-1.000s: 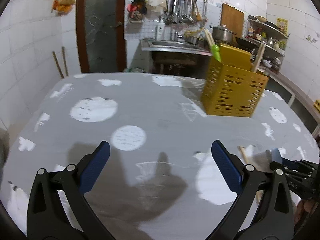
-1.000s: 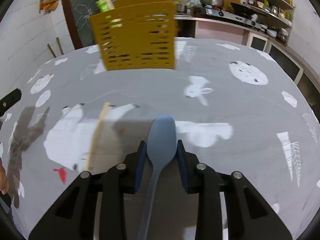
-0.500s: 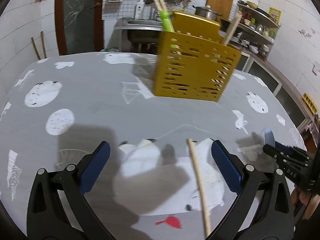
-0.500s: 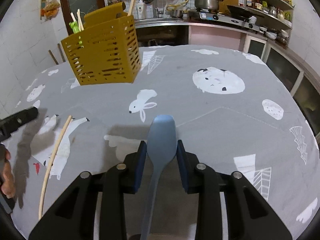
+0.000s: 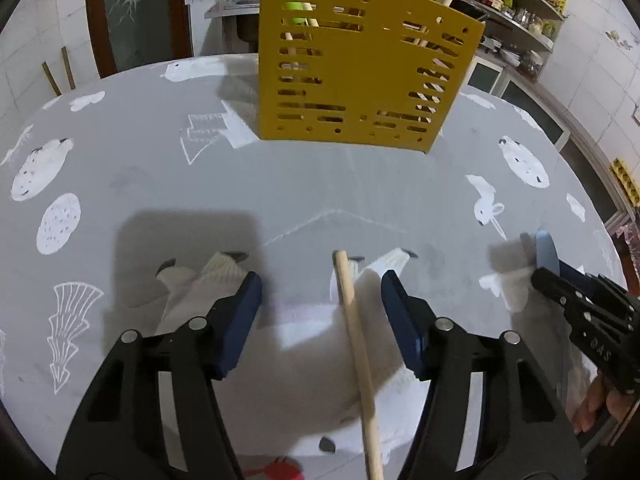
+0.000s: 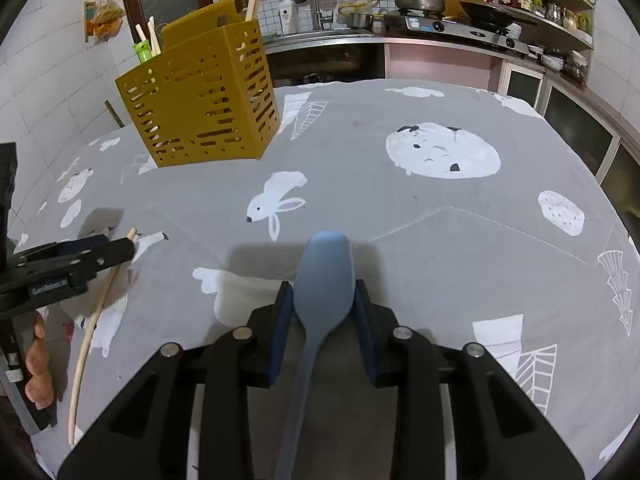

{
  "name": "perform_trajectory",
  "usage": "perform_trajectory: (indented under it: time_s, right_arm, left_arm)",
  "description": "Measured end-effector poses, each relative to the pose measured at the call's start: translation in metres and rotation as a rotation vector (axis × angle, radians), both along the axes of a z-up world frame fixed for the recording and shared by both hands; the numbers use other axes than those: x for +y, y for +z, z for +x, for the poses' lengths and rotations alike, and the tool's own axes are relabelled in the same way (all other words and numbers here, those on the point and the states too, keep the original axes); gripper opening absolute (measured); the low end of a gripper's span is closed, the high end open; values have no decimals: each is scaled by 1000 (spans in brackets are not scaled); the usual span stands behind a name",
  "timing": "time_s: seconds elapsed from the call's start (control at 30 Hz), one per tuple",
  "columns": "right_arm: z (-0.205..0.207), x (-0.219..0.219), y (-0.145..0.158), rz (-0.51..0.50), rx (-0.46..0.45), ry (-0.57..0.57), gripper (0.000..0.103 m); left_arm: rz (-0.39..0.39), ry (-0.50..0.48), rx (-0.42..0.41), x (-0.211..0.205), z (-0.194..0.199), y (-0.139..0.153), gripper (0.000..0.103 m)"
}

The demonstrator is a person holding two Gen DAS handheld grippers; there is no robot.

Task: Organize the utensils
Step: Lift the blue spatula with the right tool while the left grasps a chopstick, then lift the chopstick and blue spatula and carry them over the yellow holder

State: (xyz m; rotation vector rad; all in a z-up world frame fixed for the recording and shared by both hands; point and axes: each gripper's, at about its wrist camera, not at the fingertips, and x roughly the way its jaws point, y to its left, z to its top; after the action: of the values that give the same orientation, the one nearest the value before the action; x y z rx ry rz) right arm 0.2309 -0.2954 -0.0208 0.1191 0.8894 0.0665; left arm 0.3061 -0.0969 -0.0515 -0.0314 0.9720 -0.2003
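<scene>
Kitchen table, round, under a grey cloth (image 5: 304,176) printed with white rabbits, moons and leaves; soft matte weave, faint fold creases.

Nearest, left gripper (image 5: 320,312): black plastic frame, blue pads. Jaws closing astride a stick (image 5: 356,344), pads not yet touching it. Stick: pale wood, round, slim, smooth, lying flat on the cloth and running from under the gripper toward the caddy; its far tip sits just beyond the pads, closer to the right pad than the left.

Right gripper (image 6: 322,308): same build, clamped on a spoon (image 6: 324,276) at the neck, bowl pointing forward above the cloth. Spoon: dull blue, likely silicone or plastic, rounded oval bowl, handle running back between the jaws. A hand (image 6: 38,364) shows at the left gripper's grip.

Farther, caddy (image 6: 200,100): mustard-yellow plastic box, upright on the cloth, walls pierced with slots and round holes. Already holds chopsticks, a green-handled piece and a long wooden handle.

Behind: tiled wall, sink, hanging ladles, pot on a stove.

Handling note, step in hand: likely pickup of the stick. Centre it between the pads before the close finishes, so it does not roll aside; pinch near the end, lift it clear, tip it upright, then lower into the caddy. Spoon should follow, handle down.
</scene>
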Motion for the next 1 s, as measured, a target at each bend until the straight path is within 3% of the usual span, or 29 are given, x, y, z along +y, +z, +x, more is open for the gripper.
perform_trajectory:
  time_s: [0.1,0.37,0.57,1.0]
  right_arm:
    - [0,0,0,2,1,-7,31]
    - [-6,-2,7,25,-27,-32,31]
    - [-11,4,12,33,-47,-42,31]
    - [-43,33,38,53,-182,-29,31]
  left_arm:
    - [30,-13,1,-8,5,-2,56]
    - [29,-53,21,-15,8,1,7]
    - [6,-53,1,-10,5,5,7]
    - [-10,-12,-223,31,-36,75,6]
